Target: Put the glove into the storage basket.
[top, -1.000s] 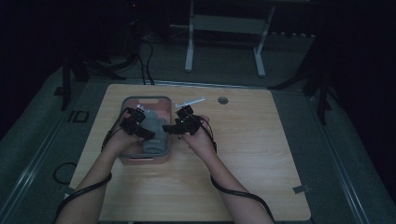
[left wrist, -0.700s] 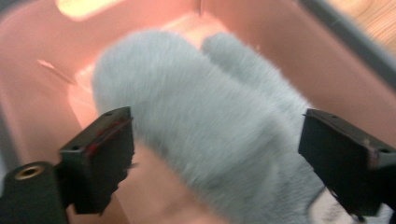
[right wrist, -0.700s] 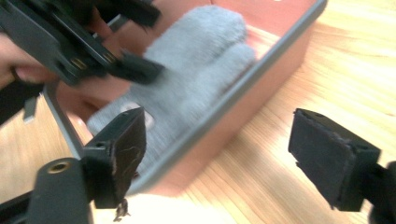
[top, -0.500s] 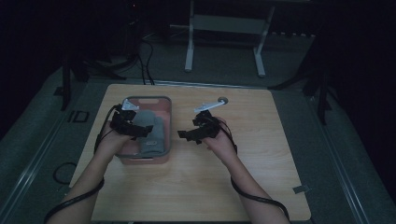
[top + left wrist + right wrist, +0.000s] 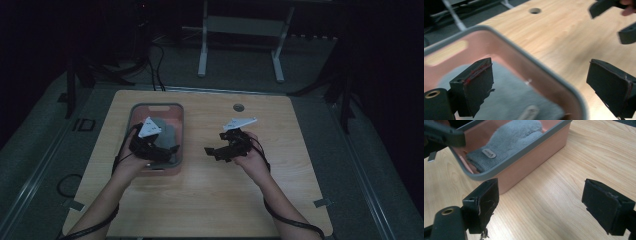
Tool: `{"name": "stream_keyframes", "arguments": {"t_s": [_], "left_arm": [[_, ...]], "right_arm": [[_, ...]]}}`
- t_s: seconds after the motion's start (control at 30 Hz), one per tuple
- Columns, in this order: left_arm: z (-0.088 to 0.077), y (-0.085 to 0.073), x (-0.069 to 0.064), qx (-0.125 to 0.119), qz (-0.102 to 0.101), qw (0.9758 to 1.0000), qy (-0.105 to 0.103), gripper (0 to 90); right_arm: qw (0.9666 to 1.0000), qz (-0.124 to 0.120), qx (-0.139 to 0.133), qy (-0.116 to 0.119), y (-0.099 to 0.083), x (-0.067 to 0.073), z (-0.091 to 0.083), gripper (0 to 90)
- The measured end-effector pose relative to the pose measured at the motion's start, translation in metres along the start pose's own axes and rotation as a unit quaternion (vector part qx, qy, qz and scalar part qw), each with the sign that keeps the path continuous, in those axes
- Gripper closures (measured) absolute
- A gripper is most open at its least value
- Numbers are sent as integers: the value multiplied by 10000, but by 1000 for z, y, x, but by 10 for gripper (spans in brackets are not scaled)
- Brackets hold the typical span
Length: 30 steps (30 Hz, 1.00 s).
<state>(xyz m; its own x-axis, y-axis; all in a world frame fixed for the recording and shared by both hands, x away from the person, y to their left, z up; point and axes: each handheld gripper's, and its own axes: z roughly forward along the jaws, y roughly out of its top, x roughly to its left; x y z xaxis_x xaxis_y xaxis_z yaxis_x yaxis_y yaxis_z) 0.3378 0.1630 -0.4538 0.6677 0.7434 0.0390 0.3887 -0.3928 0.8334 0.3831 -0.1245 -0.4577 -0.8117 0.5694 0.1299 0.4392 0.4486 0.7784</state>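
Note:
A pink bin with a grey rim [image 5: 156,106] stands on the left half of the wooden table. Inside it lies a grey knitted fabric piece [image 5: 511,137] with a small label [image 5: 488,153]. My left gripper [image 5: 167,152] hovers over the bin's near right corner, open and empty; in the left gripper view its jaws straddle the rim [image 5: 529,67] above the fabric [image 5: 509,97]. To the right of the bin, my right gripper [image 5: 212,152] is held low over the bare table. It is open, holds nothing and faces the bin's side wall [image 5: 524,172].
A round cable hole [image 5: 238,107] sits in the table top near the far edge. The table [image 5: 280,200] is bare wood to the right and at the near side. Table legs and cables lie on the dark floor beyond.
My right gripper has left the bin, moving right and nearer over the table. The left gripper has drawn back to the bin's near right corner. The grey fabric lies in the bin.

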Motion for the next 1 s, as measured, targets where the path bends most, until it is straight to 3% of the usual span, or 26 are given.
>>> {"name": "stream_keyframes", "arguments": {"t_s": [0.1,0.13,0.47,0.57,0.87,1.0], "left_arm": [[2,0,-5,-13,16,10000,-87,74],[7,0,-19,-31,73,9995,-298,74],[19,-5,-52,-148,149,9970,-742,74],[25,-8,-62,-135,283,9956,-878,79],[40,-14,-88,-171,284,9914,-1263,79],[45,-17,-102,-219,442,9888,-1406,70]], "right_arm": [[10000,-44,-51,0,-5,1,-4,141],[9999,-129,-41,24,-10,1,-7,141],[9994,-311,-14,157,-46,-3,-23,145],[9992,-308,-49,243,-56,-5,-29,145],[9986,-414,-112,322,-88,-15,-48,143],[9977,-527,-82,408,-103,-17,-53,140]]}}
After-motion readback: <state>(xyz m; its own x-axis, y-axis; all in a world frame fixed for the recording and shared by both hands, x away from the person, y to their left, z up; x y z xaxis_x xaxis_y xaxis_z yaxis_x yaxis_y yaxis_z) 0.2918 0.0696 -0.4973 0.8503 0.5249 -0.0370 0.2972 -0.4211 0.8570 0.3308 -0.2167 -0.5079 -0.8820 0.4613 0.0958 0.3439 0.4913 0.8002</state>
